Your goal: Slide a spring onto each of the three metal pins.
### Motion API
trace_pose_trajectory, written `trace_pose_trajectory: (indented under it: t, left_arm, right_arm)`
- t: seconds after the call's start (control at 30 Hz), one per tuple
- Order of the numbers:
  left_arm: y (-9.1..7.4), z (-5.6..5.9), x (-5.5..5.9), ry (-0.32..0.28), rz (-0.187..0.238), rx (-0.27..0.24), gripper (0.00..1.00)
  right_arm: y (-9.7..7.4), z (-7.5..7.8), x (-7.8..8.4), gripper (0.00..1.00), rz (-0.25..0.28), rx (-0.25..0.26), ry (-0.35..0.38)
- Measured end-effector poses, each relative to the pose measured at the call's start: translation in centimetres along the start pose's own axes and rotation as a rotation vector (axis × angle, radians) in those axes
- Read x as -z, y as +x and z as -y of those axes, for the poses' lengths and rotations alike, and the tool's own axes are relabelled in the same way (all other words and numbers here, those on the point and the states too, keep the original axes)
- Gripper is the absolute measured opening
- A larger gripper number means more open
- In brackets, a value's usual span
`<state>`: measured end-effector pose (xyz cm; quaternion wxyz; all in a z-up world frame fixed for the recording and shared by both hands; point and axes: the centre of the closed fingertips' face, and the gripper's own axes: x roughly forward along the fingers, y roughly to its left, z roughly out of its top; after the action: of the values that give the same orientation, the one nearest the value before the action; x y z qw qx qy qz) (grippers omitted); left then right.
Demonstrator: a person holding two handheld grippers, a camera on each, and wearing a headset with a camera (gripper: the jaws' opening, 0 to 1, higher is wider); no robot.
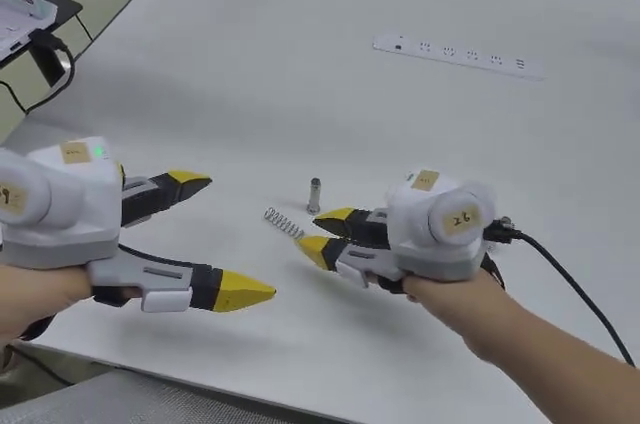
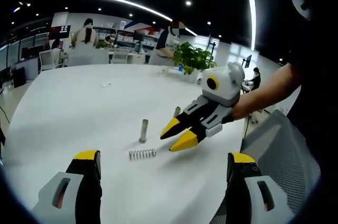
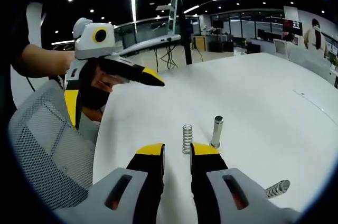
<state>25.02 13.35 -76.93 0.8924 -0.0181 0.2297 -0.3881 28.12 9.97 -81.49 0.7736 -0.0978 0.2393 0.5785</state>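
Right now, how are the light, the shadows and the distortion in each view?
Head view: soft, even light, faint shadows on the table; spring and pin look sharp. Left gripper view: the fisheye curves the table edge, and ceiling lights glare against a dark ceiling. Right gripper view: the same curving, bright table, dim room behind.

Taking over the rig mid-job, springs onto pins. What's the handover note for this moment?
Left gripper: open wide, empty, off to the side of the parts.
Right gripper: jaws narrowly apart, empty, tips just short of the loose spring.
The spring lies flat on the table; a bare pin stands upright beside it.
A coil-covered piece lies near the right gripper, possibly a finished pin; unclear.
Left: spring onto the standing pin, then the rest.
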Motion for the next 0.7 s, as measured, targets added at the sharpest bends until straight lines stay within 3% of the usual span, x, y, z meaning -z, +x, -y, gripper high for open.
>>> trace_pose_trajectory:
  t: [0.7]
  left_arm:
    - [-0.4,-0.3,0.4,-0.019,0.007,-0.006,0.96]
  right_arm:
    - [3.3,1.2,1.3,0.15,-0.081,0.020,-0.004]
